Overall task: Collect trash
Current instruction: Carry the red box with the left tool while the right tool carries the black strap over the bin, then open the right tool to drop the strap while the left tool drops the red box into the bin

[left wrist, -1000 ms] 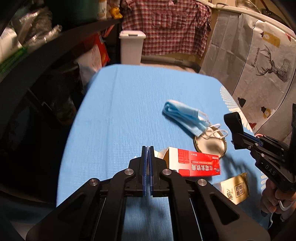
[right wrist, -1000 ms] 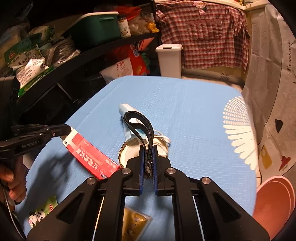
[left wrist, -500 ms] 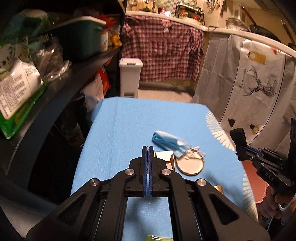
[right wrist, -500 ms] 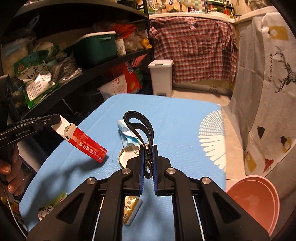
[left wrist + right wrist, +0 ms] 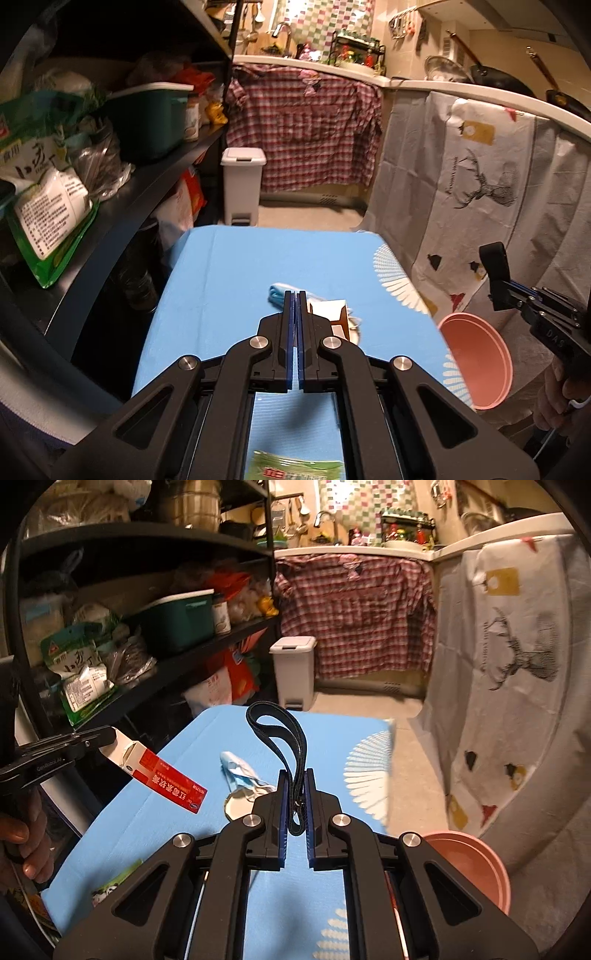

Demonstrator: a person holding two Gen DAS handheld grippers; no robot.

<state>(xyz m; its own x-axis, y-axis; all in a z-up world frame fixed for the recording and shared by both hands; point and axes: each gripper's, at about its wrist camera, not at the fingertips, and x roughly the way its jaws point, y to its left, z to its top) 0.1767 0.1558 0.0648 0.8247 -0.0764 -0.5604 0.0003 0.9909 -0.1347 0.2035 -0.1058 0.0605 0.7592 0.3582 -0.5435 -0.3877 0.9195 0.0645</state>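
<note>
Trash on the blue table (image 5: 177, 834): two pieces are lifted off it, the rest lies uncollected. Red carton (image 5: 162, 780) hangs above the table's left edge, pinched by its white end flap in the left gripper (image 5: 296, 295), jaws fully closed on the flap. Black strap loop (image 5: 280, 734) stands up from the right gripper (image 5: 295, 797), jaws nearly closed on its lower end. Blue face mask (image 5: 236, 771) and round gold lid (image 5: 238, 805) lie mid-table, touching. A panda-print wrapper (image 5: 114, 884) sits at the near left edge. Pink basin (image 5: 476, 864), off the table's right edge, is the likely drop point; nothing visible in it. Judged early: several pieces left.
</note>
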